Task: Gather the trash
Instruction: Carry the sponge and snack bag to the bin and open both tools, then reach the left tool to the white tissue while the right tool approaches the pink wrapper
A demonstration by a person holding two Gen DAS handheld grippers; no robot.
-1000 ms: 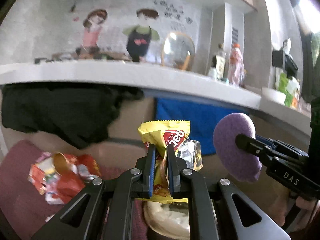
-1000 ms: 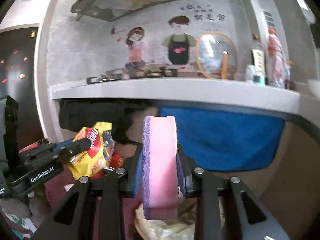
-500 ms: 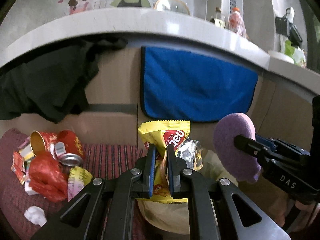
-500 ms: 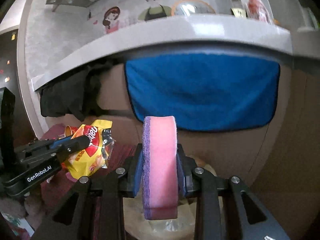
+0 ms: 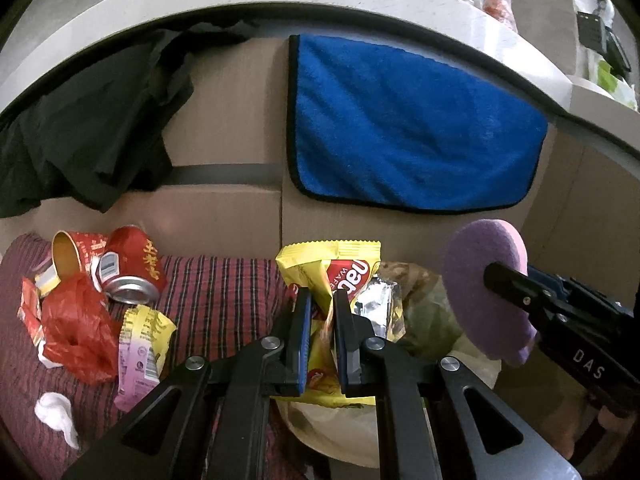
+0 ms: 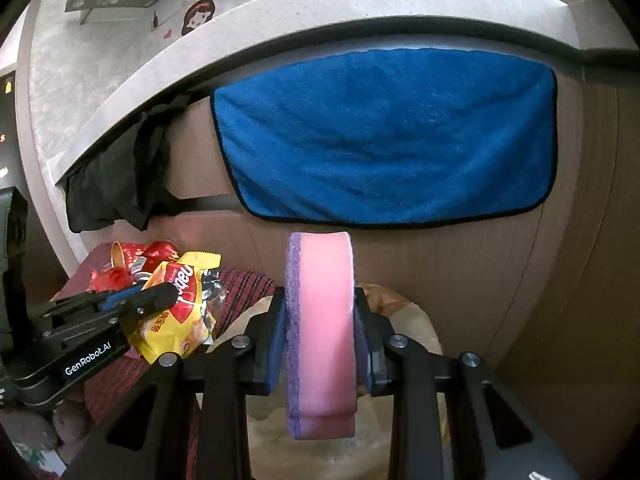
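My left gripper (image 5: pixel 322 304) is shut on a yellow wafer wrapper (image 5: pixel 344 272), held above a lined trash bin (image 5: pixel 424 320). The wrapper also shows in the right wrist view (image 6: pixel 180 312), with the left gripper (image 6: pixel 168 294) at the left. My right gripper (image 6: pixel 320 320) is shut on a pink and purple sponge (image 6: pixel 322 320), also above the bin (image 6: pixel 400 312). The sponge shows purple in the left wrist view (image 5: pixel 480 280), to the right of the wrapper.
On a striped maroon cloth (image 5: pixel 224 292) lie a red can (image 5: pixel 132 268), a red paper cup (image 5: pixel 72 252), a red plastic bag (image 5: pixel 76 336), a yellow-pink wrapper (image 5: pixel 140 348) and white tissue (image 5: pixel 52 408). A blue towel (image 5: pixel 400 128) and black cloth (image 5: pixel 88 128) hang from the counter edge.
Both grippers have tilted downward and moved closer to the cabinet front; the wall and counter top have slid out of view. Both grips are unchanged.
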